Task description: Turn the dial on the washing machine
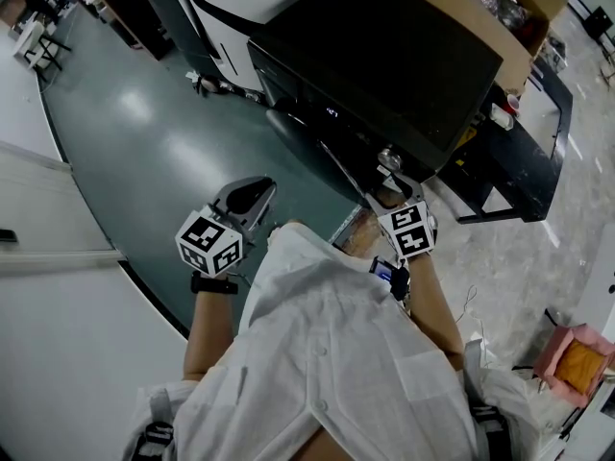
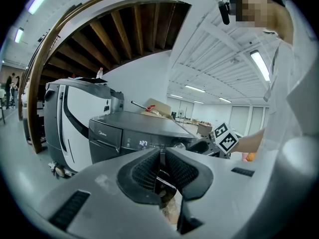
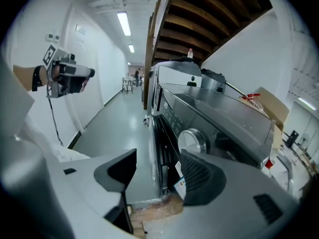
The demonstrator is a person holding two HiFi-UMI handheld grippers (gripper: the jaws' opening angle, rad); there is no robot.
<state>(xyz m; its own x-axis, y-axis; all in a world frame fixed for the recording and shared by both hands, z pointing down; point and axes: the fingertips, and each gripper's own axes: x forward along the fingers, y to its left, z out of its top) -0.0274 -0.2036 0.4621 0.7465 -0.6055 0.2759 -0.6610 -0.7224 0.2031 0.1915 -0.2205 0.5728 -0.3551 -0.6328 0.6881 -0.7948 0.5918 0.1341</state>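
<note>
While the left tool (image 2: 160,158) is sitting pressed together, the right tool (image 3: 157,166) is gaping near the dial (image 3: 193,141), open floor (image 3: 119,118) leftward.

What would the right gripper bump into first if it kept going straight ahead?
Probably the dark front of the washing machine, just left of the dial. The right gripper has its jaws open around that edge; depth is hard to judge.

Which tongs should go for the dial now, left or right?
Right. The right tongs are open, with the dial close ahead; the left tongs are shut and farther back.
</note>
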